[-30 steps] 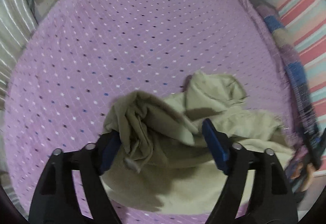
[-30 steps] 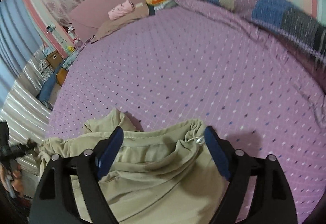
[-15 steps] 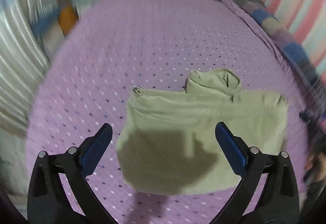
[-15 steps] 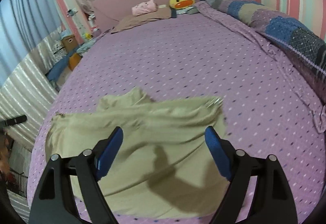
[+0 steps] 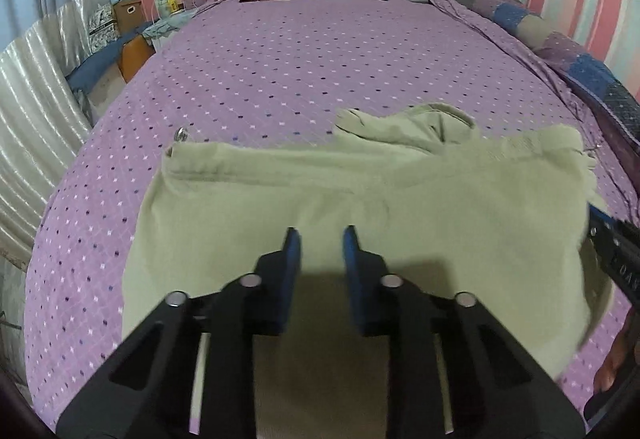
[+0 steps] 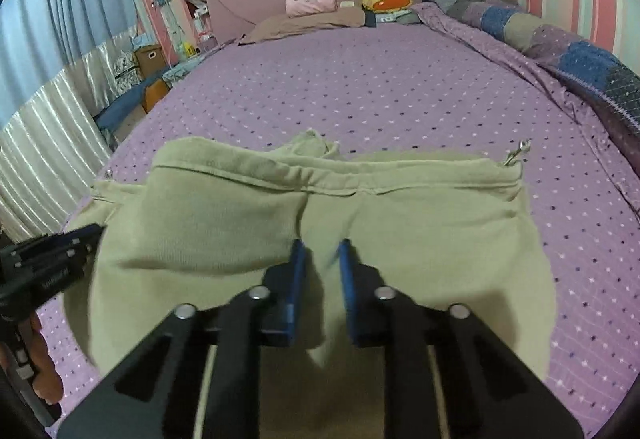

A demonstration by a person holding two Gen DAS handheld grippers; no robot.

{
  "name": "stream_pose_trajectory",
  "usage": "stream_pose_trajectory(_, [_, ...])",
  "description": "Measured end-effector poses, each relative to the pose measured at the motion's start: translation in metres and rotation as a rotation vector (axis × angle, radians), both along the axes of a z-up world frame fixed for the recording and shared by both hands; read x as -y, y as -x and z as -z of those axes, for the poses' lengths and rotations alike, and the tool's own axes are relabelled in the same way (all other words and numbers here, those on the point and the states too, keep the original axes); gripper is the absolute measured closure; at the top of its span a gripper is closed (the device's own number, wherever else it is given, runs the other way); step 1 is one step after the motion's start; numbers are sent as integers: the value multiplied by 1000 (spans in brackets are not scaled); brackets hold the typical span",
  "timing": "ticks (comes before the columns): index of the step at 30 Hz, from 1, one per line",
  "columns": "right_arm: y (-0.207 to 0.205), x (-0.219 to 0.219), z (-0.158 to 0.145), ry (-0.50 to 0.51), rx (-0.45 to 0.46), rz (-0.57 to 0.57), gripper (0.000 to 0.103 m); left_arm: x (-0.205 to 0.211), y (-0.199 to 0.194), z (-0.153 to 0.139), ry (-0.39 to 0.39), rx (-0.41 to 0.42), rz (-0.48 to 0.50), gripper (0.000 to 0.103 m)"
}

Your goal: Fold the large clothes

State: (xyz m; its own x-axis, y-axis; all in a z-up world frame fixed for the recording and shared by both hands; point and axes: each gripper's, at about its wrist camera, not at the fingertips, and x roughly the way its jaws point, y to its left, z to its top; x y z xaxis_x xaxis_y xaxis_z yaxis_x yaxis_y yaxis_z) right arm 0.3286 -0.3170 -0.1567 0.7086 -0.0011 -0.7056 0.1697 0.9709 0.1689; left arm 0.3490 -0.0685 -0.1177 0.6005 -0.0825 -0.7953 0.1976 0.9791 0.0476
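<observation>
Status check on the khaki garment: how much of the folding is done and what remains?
Done: the khaki garment lies spread flat on the purple bedspread, one layer lapped over another along its far edge. In hand: nothing; the left gripper and right gripper hover over it, jaws narrowed with a gap and no cloth visibly pinched. Left: it looks broad, so probably more folds.
</observation>
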Motion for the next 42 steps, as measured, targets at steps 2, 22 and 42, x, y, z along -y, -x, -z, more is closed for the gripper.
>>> stream_pose_trajectory(2, [-10,2,9,14,-9,5,91,0,-17,10,-10,-12,-16,94])
stream_pose_trajectory(22, [-44,-6,25,78,-22,35,98,6,-56,44,-32,-6,-42,103])
stream_pose_trajectory(42, [-59,-8,34,120,-64,50,99,8,-71,57,-38,-46,-44,103])
